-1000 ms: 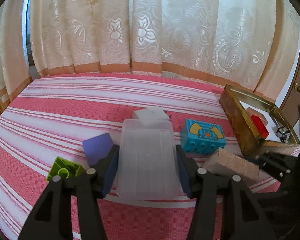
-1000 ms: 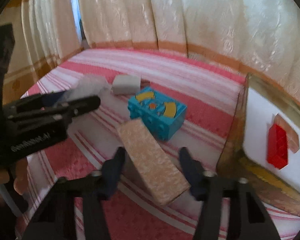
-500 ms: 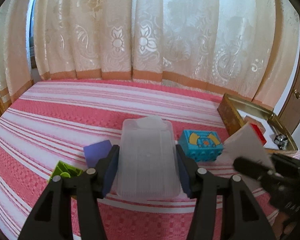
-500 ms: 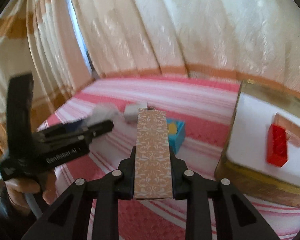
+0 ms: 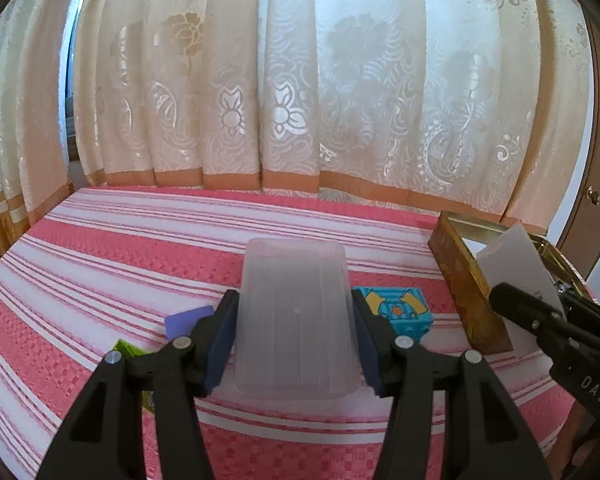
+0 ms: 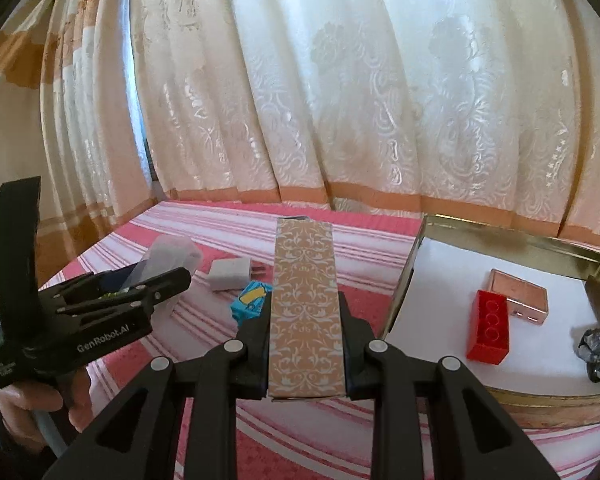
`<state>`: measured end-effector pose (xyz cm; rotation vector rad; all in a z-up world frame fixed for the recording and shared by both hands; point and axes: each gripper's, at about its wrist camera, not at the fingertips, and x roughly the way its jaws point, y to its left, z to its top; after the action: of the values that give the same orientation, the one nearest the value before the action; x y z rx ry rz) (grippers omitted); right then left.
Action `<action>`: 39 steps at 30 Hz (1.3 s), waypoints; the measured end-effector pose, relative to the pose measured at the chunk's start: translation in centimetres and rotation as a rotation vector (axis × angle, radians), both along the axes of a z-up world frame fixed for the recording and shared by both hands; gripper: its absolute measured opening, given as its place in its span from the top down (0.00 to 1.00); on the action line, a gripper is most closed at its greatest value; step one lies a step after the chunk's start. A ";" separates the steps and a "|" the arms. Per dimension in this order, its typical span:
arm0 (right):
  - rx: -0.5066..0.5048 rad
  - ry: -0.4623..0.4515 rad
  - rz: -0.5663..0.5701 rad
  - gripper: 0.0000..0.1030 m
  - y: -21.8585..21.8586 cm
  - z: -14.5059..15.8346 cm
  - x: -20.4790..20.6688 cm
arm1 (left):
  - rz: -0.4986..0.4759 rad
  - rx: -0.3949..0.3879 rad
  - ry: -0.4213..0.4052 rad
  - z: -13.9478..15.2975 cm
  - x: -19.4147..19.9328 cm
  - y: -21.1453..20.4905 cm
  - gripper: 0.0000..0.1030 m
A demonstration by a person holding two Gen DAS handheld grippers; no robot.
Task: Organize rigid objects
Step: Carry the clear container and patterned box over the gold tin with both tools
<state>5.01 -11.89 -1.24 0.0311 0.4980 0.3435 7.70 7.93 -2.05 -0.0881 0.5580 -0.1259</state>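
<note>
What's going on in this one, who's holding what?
A person is sorting small items on a pink striped bedspread with two handheld claws. The left claw is shut on a clear plastic box; the right claw is shut on a tan patterned box, lifted beside the gold tin tray. The tray already holds a red brick and a pink case.
</note>
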 end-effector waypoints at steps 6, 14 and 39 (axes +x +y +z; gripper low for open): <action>-0.002 -0.016 -0.032 0.73 -0.5 0.1 -0.1 | 0.010 0.003 -0.016 0.2 -0.3 -0.7 0.48; 0.012 -0.039 -0.092 0.73 -2.5 0.5 0.2 | 0.008 0.002 -0.035 0.8 -0.3 -1.8 0.48; -0.002 -0.061 -0.153 0.73 -3.6 0.9 0.3 | -0.010 -0.012 -0.044 0.9 0.0 -4.4 0.48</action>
<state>5.27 -15.52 -0.33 0.0565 0.4327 0.1937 7.66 3.50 -1.14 -0.0940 0.5135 -0.1411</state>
